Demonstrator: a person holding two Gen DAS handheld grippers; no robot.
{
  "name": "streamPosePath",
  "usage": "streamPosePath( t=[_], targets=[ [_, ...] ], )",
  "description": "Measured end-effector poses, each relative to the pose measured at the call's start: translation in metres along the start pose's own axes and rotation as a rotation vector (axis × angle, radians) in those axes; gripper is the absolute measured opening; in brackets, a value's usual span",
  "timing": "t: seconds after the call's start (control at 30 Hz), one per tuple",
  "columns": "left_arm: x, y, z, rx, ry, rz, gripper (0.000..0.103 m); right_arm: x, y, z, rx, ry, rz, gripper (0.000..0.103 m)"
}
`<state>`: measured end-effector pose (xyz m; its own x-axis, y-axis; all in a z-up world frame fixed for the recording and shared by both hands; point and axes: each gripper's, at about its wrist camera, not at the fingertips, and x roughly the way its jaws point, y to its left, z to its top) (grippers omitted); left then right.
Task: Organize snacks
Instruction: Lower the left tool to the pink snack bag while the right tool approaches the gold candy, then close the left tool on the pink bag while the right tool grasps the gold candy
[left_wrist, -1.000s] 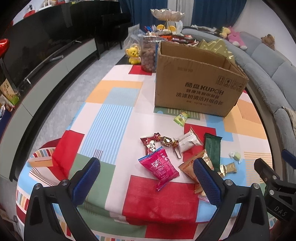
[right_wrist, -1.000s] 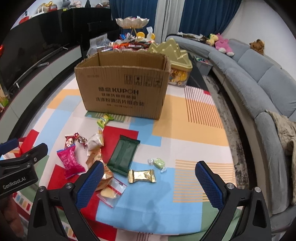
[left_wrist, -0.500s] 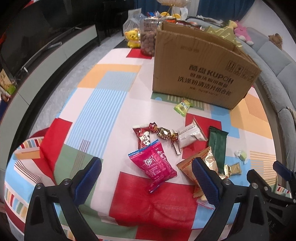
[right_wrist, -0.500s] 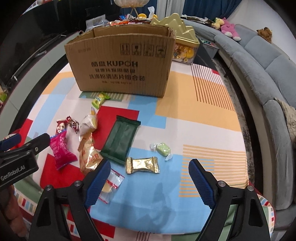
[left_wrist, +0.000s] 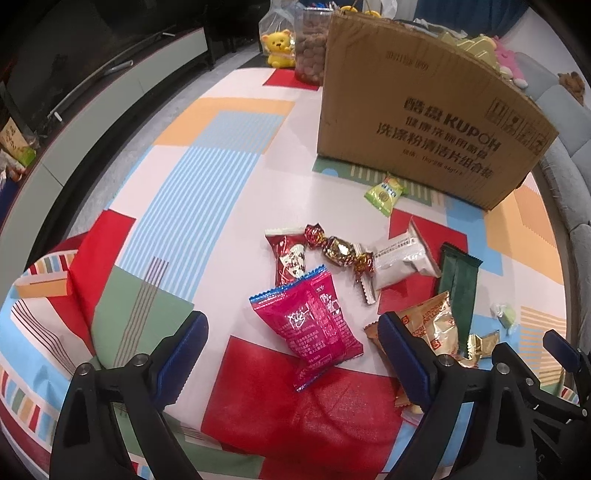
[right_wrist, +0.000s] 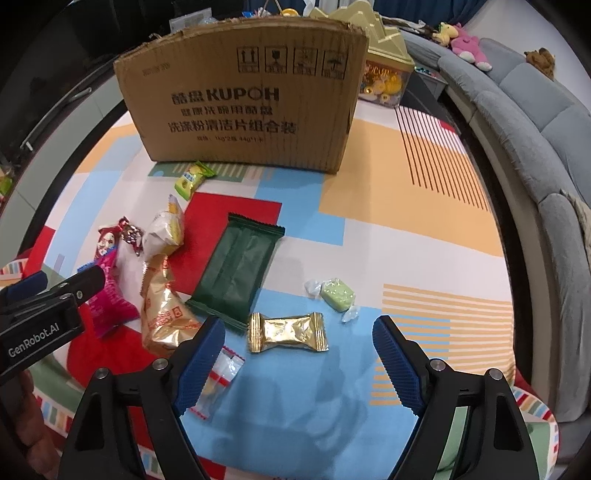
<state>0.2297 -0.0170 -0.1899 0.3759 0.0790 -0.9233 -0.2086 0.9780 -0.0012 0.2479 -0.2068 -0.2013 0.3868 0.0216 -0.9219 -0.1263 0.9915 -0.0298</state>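
Note:
Several wrapped snacks lie on the patterned tablecloth in front of an open cardboard box (left_wrist: 424, 122) (right_wrist: 243, 107). My left gripper (left_wrist: 291, 350) hangs over a pink packet (left_wrist: 314, 325), its jaws closing, the pads clear of the packet. My right gripper (right_wrist: 297, 354) hangs just short of a gold candy (right_wrist: 286, 332), jaws closing with nothing pressed between them. Nearby lie a dark green bar (right_wrist: 238, 266), a pale green candy (right_wrist: 338, 295), an orange-gold biscuit packet (right_wrist: 166, 314), a white packet (left_wrist: 404, 258), a foil bonbon (left_wrist: 338, 251) and a green sachet (left_wrist: 384, 192).
A clear small bag (right_wrist: 218, 380) lies by my right gripper's left finger. Behind the box stand a jar (left_wrist: 310, 55), a yellow bear (left_wrist: 277, 48) and a gold tin (right_wrist: 384, 59). A grey sofa (right_wrist: 535, 155) curves along the right; a dark TV cabinet (left_wrist: 74, 107) runs along the left.
Both grippers have come down closer to the table and tilted further downward. Their jaws have narrowed a little. The snacks have not moved.

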Motion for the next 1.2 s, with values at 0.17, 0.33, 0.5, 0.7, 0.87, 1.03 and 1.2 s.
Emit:
streamPosePath(
  t=[0.17,0.33,0.5,0.7,0.87,1.03,1.2],
  targets=[
    [0.009,-0.002,-0.001,-0.006,0.020,0.012,0.092,0.015,-0.001,-0.002,-0.003,0.050,0.005,0.082],
    [0.017,-0.001,-0.001,-0.018,0.041,0.012,0.089,0.026,0.000,-0.004,0.000,0.082,0.013,0.078],
    [0.026,-0.001,-0.001,-0.027,0.062,0.004,0.085,0.032,-0.002,-0.005,0.006,0.095,0.017,0.078],
    [0.038,0.000,0.002,-0.040,0.084,-0.013,0.077,0.040,-0.001,-0.006,0.024,0.120,0.029,0.072],
    [0.046,0.002,0.003,-0.039,0.100,-0.028,0.072,0.045,-0.004,-0.005,0.033,0.128,0.041,0.068],
    [0.053,0.003,0.001,-0.027,0.114,-0.046,0.060,0.045,-0.004,-0.002,0.027,0.118,0.043,0.056],
    [0.056,0.002,-0.002,-0.004,0.099,-0.037,0.052,0.043,-0.002,-0.002,0.023,0.109,0.050,0.044]
  ],
)
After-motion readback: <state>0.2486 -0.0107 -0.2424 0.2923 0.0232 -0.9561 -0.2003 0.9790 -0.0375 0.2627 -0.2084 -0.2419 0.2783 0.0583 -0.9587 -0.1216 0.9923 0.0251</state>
